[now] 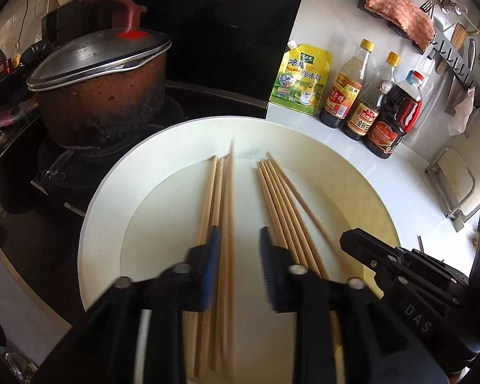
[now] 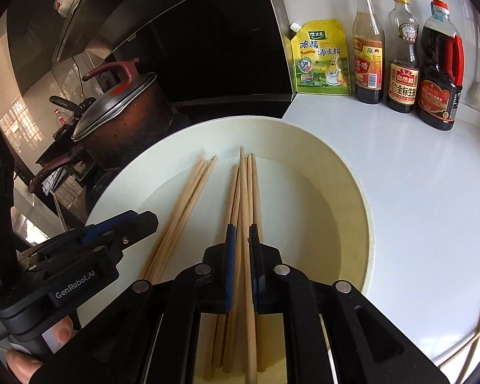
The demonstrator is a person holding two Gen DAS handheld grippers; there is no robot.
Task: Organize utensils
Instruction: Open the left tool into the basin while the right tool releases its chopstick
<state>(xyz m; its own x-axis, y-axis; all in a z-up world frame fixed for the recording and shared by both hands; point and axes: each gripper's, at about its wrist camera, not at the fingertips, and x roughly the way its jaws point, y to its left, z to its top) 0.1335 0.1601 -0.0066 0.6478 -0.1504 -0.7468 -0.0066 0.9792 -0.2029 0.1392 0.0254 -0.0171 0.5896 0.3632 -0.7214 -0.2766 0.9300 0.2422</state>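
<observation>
While two bundles of chopsticks lie in the white bowl (image 1: pixel 105 198), the left gripper (image 1: pixel 236 272) stands parted over the left bundle (image 1: pixel 222 192), pads clear; the right gripper (image 2: pixel 240 268) clamps the right bundle (image 2: pixel 244 185).

1. a white plate (image 1: pixel 105 224) is seen below the lidded pot (image 1: pixel 102 96).
2. two chopstick bundles (image 1: pixel 217 198) are laid on the plate.
3. the left gripper (image 1: pixel 240 256) is held open over the plate.
4. sauce bottles (image 1: pixel 364 96) are lined up right of the plate.
</observation>
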